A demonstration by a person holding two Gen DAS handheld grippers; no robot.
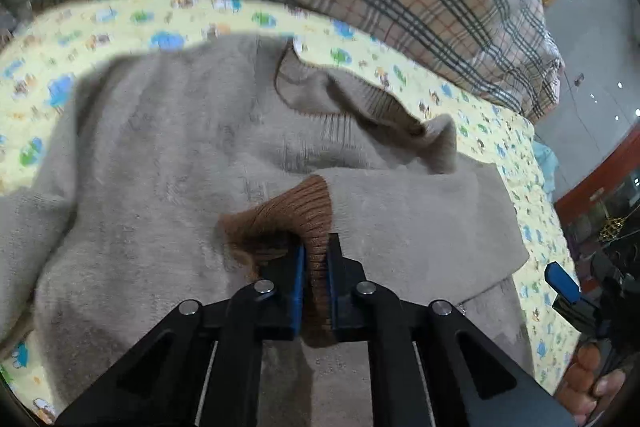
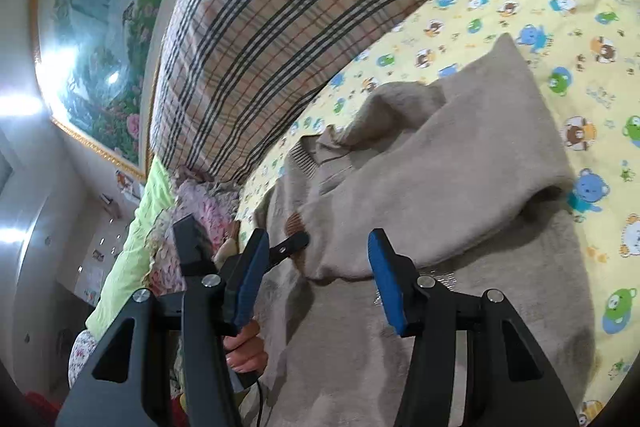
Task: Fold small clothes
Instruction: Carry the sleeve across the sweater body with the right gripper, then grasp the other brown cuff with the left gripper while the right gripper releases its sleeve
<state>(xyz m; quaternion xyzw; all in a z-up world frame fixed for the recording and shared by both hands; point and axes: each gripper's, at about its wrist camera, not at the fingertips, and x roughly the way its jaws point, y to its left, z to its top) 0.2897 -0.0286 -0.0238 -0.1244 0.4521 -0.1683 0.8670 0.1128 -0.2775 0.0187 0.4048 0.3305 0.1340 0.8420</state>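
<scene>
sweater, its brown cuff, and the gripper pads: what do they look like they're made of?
Sweater: soft beige knit, probably wool or a blend; matte, fuzzy nap.
Brown cuff: ribbed knit, likely the same yarn type; parallel ridges show. The left gripper is shut on it.
Gripper pads: blue, matte, look like rubber or foam; can't tell which. Black fingers look like moulded or printed plastic.

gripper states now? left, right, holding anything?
Left gripper: closed on the sweater's brown ribbed cuff.
Right gripper: open, nothing between its pads, over the beige sweater.
</scene>
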